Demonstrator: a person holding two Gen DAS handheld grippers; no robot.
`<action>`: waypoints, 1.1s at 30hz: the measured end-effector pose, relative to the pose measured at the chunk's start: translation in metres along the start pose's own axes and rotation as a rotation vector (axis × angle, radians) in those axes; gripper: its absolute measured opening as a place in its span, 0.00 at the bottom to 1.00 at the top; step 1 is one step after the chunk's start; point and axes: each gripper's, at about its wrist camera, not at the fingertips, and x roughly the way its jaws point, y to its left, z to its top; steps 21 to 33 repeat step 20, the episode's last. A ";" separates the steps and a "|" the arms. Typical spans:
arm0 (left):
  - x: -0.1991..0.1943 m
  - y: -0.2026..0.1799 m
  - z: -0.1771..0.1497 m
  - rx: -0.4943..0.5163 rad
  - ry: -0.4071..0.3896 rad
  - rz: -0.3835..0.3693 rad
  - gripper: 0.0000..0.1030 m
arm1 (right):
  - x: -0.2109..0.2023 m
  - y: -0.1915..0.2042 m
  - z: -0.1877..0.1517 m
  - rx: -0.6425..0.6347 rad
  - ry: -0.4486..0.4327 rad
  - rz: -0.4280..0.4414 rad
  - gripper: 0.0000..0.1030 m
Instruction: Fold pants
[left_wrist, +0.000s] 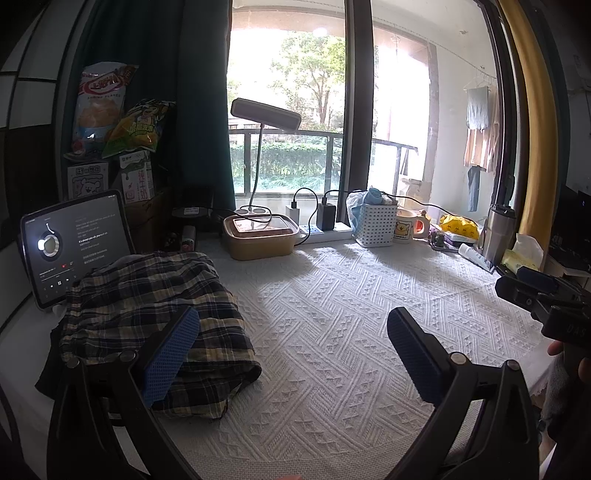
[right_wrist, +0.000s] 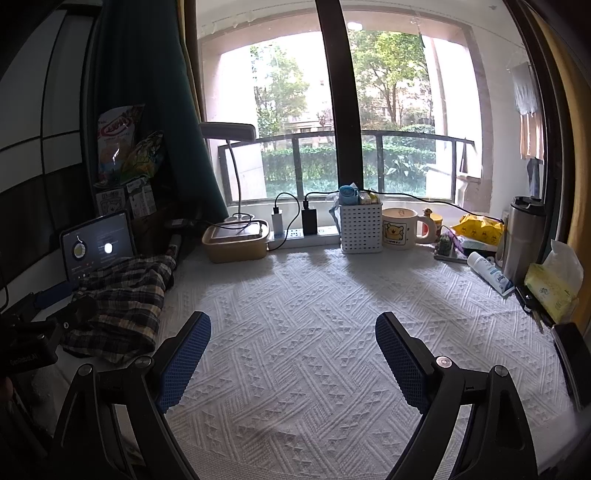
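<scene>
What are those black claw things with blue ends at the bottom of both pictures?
They are grabber tools that a person holds, one in each hand, each with a small camera looking along its two fingers. One picture comes from the left gripper, the other from the right gripper. Both are open and hold nothing. Below them is a white knitted tablecloth. The plaid pants lie bunched on its left side, in front of a tablet. A bear mug and a white basket stand by the window.
</scene>
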 end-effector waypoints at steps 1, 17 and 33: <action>0.000 0.000 0.000 0.000 0.000 0.000 0.98 | 0.000 0.000 0.000 0.000 0.000 -0.001 0.89; -0.001 0.000 0.001 0.004 -0.005 -0.006 0.98 | 0.000 0.001 0.000 -0.001 0.001 0.000 0.89; -0.003 0.000 0.002 0.010 -0.016 -0.016 0.98 | 0.000 0.001 0.000 0.000 0.002 0.000 0.89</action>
